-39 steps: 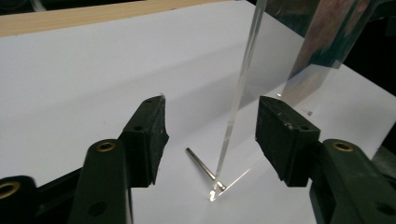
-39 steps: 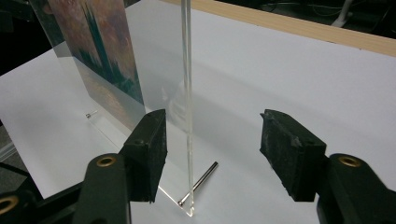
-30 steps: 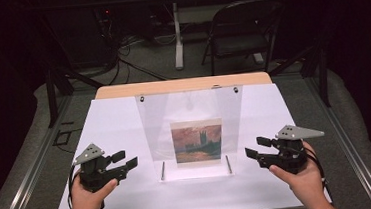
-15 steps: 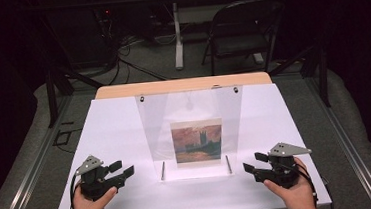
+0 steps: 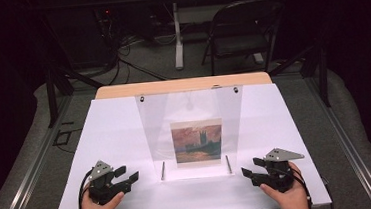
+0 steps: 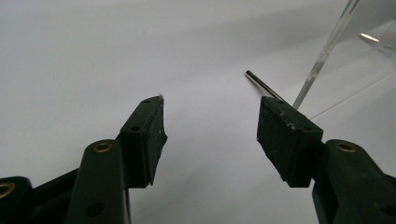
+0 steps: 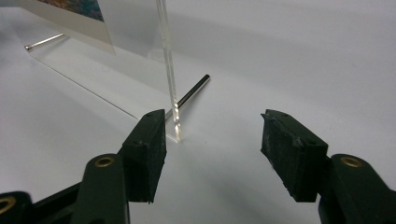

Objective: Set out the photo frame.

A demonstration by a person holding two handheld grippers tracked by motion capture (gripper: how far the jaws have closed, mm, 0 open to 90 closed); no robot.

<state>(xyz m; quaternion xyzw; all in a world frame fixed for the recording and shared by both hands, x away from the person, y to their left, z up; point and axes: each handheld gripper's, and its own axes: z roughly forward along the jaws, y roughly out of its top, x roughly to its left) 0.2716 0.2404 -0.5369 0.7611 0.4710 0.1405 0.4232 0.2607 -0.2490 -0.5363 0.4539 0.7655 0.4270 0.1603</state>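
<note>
Both the left tool (image 5: 128, 177) and the right tool (image 5: 246, 172) rest low on the white counter (image 5: 115, 135) with jaws spread and empty, flanking the clear acrylic picture stand (image 5: 191, 129) at its middle.

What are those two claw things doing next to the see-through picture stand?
A person holds a left gripper and a right gripper, one on each side of a clear picture stand on the white table. Both have open jaws and hold nothing. A small painting sits in the stand, untouched.
</note>
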